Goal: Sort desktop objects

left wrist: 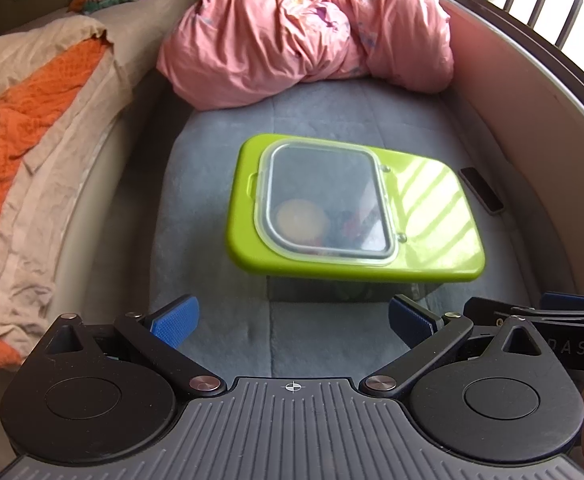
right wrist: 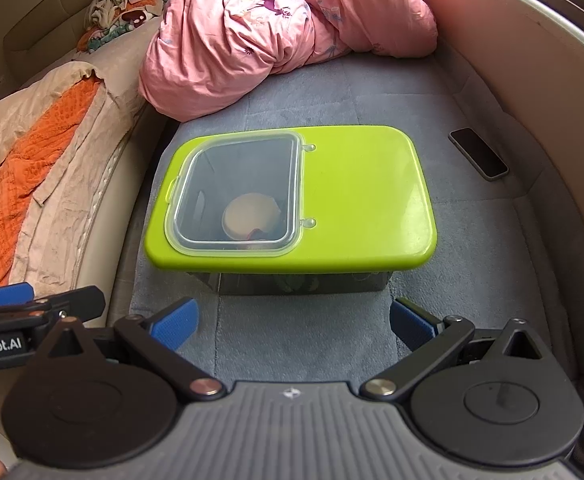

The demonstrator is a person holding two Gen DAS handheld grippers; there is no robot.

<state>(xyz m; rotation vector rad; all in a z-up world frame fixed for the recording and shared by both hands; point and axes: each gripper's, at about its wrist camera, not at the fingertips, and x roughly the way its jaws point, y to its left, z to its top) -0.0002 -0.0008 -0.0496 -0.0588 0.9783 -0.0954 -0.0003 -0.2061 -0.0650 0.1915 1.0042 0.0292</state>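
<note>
Just short of the green-lidded box (right wrist: 292,200), both the left gripper (left wrist: 292,320) and right gripper (right wrist: 292,320) hover wide apart, holding nothing; a phone (right wrist: 477,153) lies right of the box.

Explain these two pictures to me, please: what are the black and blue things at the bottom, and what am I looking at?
There is no robot here. A person holds a two-fingered grabbing tool in each hand, and each carries a wide-angle camera looking forward along its fingers. One picture comes from the left tool, the other from the right tool. The blue pads are the fingertips; the black parts are their levers. Both tools are wide open and hold nothing. Each camera also catches the other tool at its edge.

Ahead, on a grey cushion, stands a box with a green lid. The lid has a clear closed flap, and something round and pale shows through it. To the right lies a dark phone, apart from the box. Behind is a bundled pink quilt, and at the left an orange blanket.
</note>
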